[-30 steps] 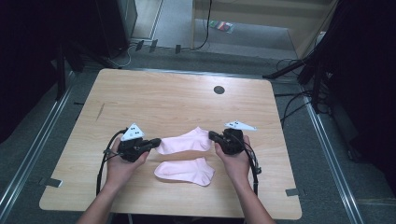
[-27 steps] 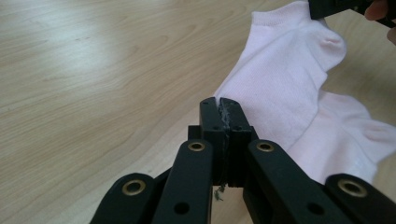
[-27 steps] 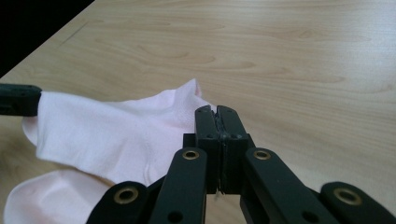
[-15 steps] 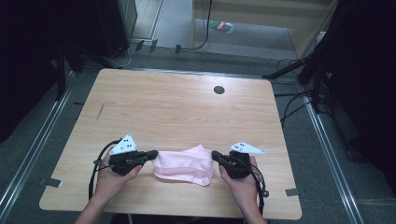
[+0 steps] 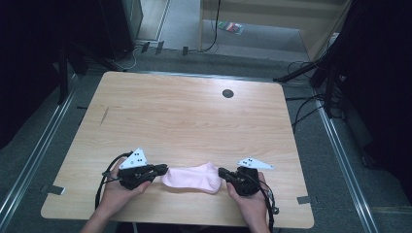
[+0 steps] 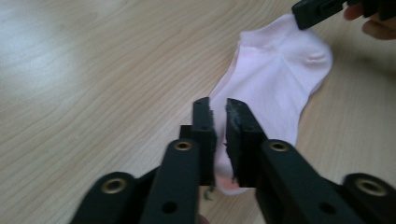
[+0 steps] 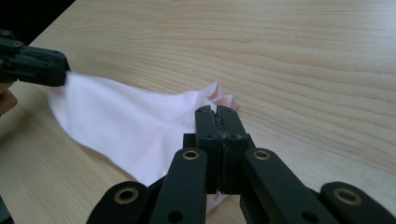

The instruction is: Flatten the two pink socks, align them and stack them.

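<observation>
Both grippers sit at the near edge of the table, one at each end of a pink ankle sock (image 5: 192, 177). From above, the left gripper (image 5: 163, 170) points right and the right gripper (image 5: 222, 172) points left, each held in a hand whose forearm comes in from the bottom, and each with a cable trailing back toward the person. In the left gripper view the two black jaws stand a narrow gap apart, and they have just been opening; the toe end of the sock (image 6: 275, 84) lies between them, and the pads do not appear to press on it. In the right gripper view the jaws are pressed together on the sock's (image 7: 126, 126) cuff edge, the cloth pinched between the pads.

The sock lies flat on the light wooden table (image 5: 194, 121), stretched roughly straight between the two grippers. Its heel pocket bulges toward the person's right in the high view.

Beyond the sock, the tabletop runs out to a small dark round grommet (image 5: 227, 93) near the far edge. Past the table are grey floor, black cables (image 5: 311, 104) at the right, and a small coloured packet (image 5: 231, 26) on the floor near a pale wooden piece of furniture.
</observation>
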The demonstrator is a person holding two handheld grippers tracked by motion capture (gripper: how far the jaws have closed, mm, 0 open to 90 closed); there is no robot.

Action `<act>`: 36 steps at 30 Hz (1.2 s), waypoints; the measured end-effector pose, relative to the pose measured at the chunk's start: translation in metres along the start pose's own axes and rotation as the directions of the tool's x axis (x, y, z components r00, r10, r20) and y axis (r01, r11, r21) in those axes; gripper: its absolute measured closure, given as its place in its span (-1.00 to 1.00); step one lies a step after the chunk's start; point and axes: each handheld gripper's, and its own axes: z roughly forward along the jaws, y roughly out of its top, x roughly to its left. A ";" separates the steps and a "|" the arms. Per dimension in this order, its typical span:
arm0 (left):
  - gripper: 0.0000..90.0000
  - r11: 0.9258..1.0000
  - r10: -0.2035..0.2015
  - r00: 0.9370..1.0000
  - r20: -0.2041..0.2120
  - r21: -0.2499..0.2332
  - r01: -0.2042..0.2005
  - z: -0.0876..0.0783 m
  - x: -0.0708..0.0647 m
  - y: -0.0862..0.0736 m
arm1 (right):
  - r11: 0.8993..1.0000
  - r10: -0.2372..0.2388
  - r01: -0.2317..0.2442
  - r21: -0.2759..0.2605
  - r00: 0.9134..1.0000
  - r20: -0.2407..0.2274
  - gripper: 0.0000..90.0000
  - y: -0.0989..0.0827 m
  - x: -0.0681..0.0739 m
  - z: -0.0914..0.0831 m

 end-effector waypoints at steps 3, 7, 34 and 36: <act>0.53 1.000 0.002 1.000 -0.025 0.016 -0.001 0.005 -0.001 -0.003 | 1.000 -0.002 0.002 -0.002 1.000 0.008 0.99 -0.003 -0.002 0.002; 0.35 0.999 -0.039 0.999 -0.035 0.004 0.040 0.003 -0.001 -0.002 | 1.000 0.020 -0.020 0.014 1.000 -0.007 0.97 -0.009 -0.002 0.005; 0.86 0.953 -0.245 0.958 -0.147 0.145 0.265 0.008 -0.003 -0.005 | 1.000 -0.024 0.023 0.020 0.999 0.047 0.97 -0.015 -0.004 0.006; 0.97 0.954 -0.257 0.956 -0.145 0.123 0.275 0.004 -0.002 -0.004 | 1.000 -0.029 0.028 0.014 0.999 0.043 0.97 -0.015 -0.003 0.005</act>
